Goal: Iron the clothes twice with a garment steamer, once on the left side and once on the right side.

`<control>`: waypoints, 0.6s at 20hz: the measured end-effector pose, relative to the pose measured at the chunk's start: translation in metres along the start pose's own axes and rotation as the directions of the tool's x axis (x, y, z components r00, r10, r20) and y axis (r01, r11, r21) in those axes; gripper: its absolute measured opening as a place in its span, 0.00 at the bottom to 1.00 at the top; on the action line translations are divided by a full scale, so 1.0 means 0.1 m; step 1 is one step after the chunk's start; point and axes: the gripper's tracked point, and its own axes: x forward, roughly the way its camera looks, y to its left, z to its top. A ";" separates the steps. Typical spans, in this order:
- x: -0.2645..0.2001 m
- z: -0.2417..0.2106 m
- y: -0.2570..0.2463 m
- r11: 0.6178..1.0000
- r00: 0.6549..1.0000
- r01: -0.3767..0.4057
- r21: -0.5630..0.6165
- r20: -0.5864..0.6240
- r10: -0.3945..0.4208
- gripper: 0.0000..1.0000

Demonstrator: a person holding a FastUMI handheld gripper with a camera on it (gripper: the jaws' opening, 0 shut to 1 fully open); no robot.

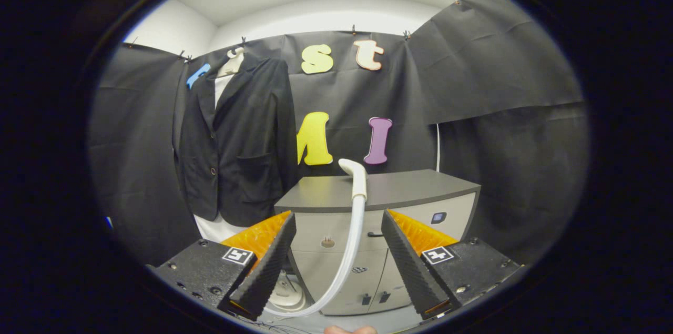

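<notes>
Biggest thing in here is the black cloth booth wall (473, 87), draped all the way around, with a white ceiling above it. Next down is the grey cabinet with pale curved front panels and drawers (420, 189), sitting straight ahead beyond the fingers. To the left of it, a dark suit jacket with buttons and a flap pocket (236, 144) hangs on a pale hanger over something white, up against the wall cloth.

Then there's the garment steamer: its white wand head (356, 176) stands upright in front of the cabinet's top edge, and its translucent white hose (349, 250) runs down from it, curving left between the fingers toward a roundish pale base (286, 294) on the floor, half hidden behind the left finger.

The gripper (339, 260) is spread wide, fingers well apart, and it's got nothing in its grasp. The hose passes through the gap without touching either finger, as far as I can tell.
</notes>
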 end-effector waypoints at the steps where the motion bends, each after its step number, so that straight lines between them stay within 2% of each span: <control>1: -0.01 0.01 0.00 1.000 1.000 0.006 -0.004 -0.002 -0.006 1.00; 9: 0.12 0.23 -0.13 0.997 0.994 0.075 0.001 -0.083 -0.075 1.00; 12: 0.30 0.36 -0.24 0.993 0.988 0.107 -0.042 -0.109 -0.111 1.00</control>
